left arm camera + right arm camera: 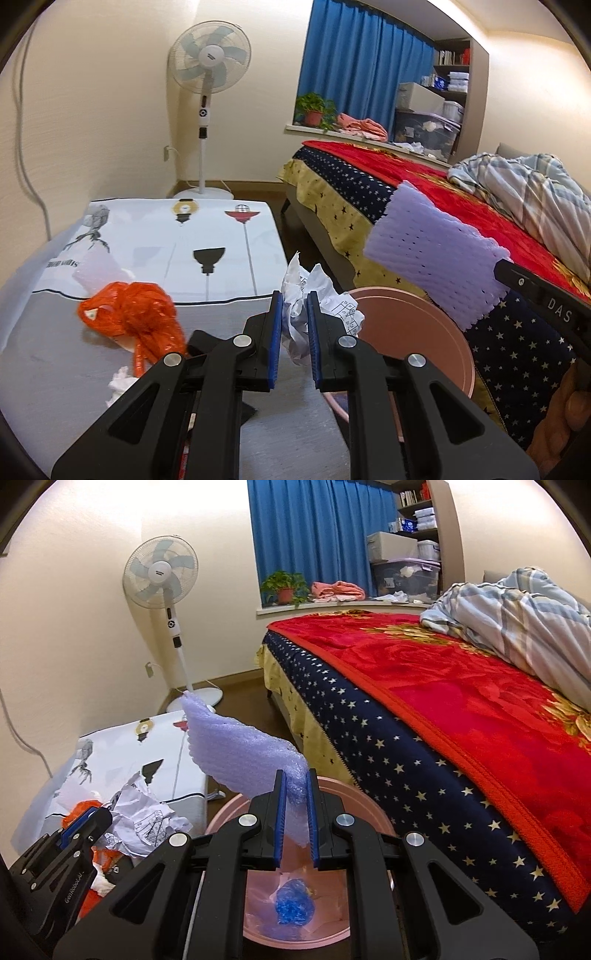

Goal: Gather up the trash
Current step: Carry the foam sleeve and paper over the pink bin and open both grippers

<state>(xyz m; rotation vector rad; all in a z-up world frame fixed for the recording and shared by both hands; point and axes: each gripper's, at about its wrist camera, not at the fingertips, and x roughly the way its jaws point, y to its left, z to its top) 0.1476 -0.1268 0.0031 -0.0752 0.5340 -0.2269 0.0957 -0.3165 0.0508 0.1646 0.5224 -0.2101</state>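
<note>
Both grippers are loaded, both near the bin. The right gripper (295,812) is pinched nearly shut on a foam sheet (236,753). From the right wrist view the pink bin (373,823) lies directly below and just ahead of its jaws, mouth open. The sheet's long axis runs up and to the far left, away from the jaws and out past the bin's left rim toward the table (110,753). Judgement: the free end may catch that rim unless the sheet hangs down first.

The left gripper (295,325) is clamped almost closed on crumpled paper (317,295). The bin (424,332) lies to its right and below; the right gripper is the nearer of the two.

An orange bag (129,314) and white scraps (118,384) remain on the table (55,350).

Hidden: the bin's near rim behind the right gripper's body. Something blue (293,904) lies in the bin, with pale material around it, unclear what. Paper's underside not visible.
</note>
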